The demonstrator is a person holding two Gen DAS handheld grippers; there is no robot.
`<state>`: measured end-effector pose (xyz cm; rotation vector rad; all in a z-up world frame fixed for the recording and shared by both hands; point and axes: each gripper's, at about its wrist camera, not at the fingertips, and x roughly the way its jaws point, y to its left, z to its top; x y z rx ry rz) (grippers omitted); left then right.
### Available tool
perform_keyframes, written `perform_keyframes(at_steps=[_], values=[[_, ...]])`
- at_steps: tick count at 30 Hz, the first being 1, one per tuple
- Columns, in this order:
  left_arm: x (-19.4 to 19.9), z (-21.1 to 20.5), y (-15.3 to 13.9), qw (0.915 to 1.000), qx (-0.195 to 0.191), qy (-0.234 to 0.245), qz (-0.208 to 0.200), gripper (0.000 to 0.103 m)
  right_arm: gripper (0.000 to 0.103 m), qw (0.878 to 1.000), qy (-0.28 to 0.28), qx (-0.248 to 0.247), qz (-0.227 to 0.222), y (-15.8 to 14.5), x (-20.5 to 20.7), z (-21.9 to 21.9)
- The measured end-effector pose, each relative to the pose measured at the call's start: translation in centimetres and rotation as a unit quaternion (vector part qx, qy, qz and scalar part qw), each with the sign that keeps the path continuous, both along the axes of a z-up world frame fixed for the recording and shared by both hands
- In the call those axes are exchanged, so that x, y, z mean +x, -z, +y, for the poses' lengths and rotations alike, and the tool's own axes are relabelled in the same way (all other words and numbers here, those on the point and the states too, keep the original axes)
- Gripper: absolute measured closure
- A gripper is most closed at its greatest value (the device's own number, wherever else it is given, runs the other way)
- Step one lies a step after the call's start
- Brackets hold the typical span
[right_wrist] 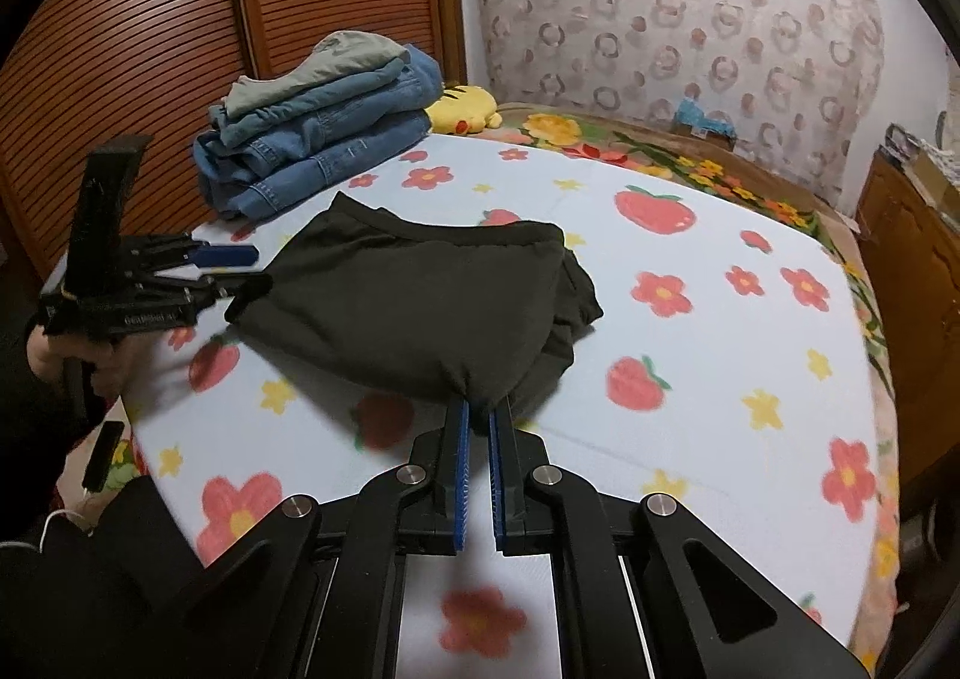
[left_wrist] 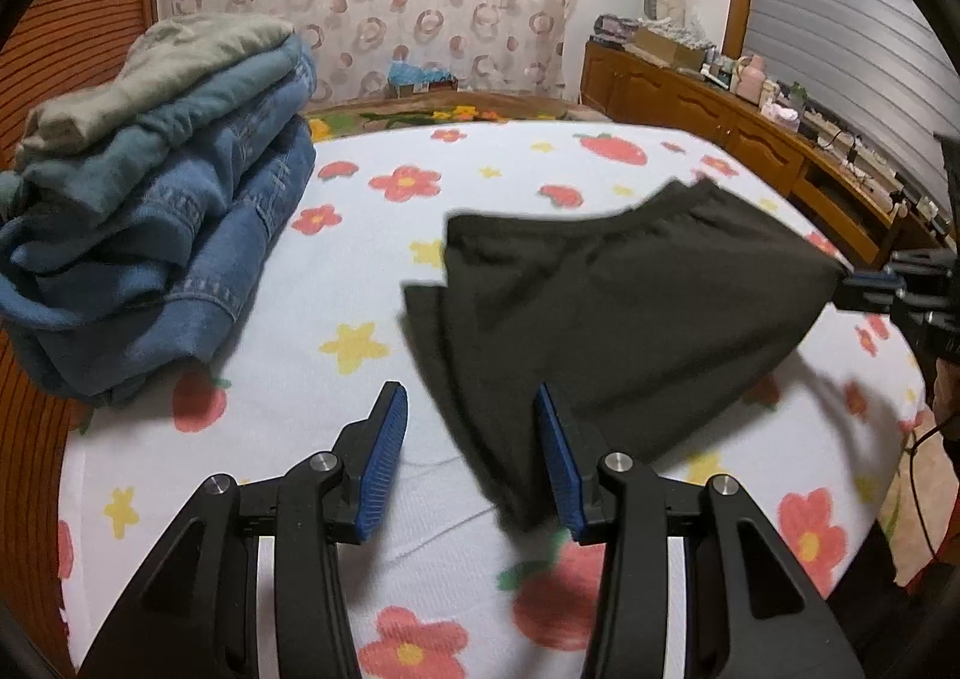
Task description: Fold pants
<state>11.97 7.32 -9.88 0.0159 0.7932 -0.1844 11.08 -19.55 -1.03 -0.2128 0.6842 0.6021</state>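
- Blue-padded fingers (right_wrist: 462, 475) of the right gripper (right_wrist: 478, 421) are sitting nearest the lens in the right wrist view, drawn narrow and pinching a bunched corner of the black pants (right_wrist: 420, 295).
- Left gripper (left_wrist: 474, 463) is hovering with its fingers (left_wrist: 384, 457) partly spread; one side of the pants is lying between them in the left wrist view, but the pads are not pressing on it.
- Black pants are lying in the middle of the bed (right_wrist: 720, 379), on a flower-and-strawberry sheet, already doubled over at least once; the waistband edge is showing along the far side.
- Cloth near the right gripper is pulling into a taut point, raised a little off the sheet.
- Folded clothes (left_wrist: 162, 211), mostly denim with a grey-green item on top, are stacking at the far left corner of the bed, well apart from the black pants.
- Yellow plush toy (right_wrist: 465, 109) is resting just behind that stack.
- Assessment: the task is looking partway along. A first fold appears done; the layers are lying uneven at one end, so a further fold, some squaring up, and probably placement on the stack are remaining.
- Risk noted: with only one corner gripped, the doubled layers may be sliding apart when pulled.
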Motion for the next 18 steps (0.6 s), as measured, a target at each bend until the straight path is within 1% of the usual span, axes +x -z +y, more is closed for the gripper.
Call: perform_keyframes(at_steps=[5, 10, 12, 14, 16, 18], values=[[0.0, -0.9, -1.7, 0.9998, -0.004, 0.012, -0.014, 0.057, 0.098, 1.000, 0.023, -0.004, 0.010, 0.1, -0.7, -2.3], [0.6, -2.1, -1.9, 0.9994, -0.012, 0.030, -0.012, 0.056, 0.097, 0.999, 0.034, -0.001, 0.021, 0.3, -1.6, -3.4], [0.7, -2.6, -1.8, 0.9993, -0.013, 0.034, -0.008, 0.050, 0.097, 0.999, 0.038, -0.002, 0.021, 0.5, -2.1, -3.6], [1.0, -3.0, -1.5, 0.9990, -0.017, 0.041, -0.005, 0.032, 0.097, 0.999, 0.039, -0.002, 0.022, 0.3, -2.2, -3.6], [1.2, -3.3, -1.4, 0.9988, -0.020, 0.044, -0.004, 0.026, 0.097, 0.999, 0.040, 0.001, 0.018, -0.1, -2.4, -3.8], [1.6, -3.5, -1.2, 0.9990, -0.017, 0.041, -0.002, 0.025, 0.097, 0.999, 0.043, 0.006, 0.012, -0.4, -2.7, -4.5]])
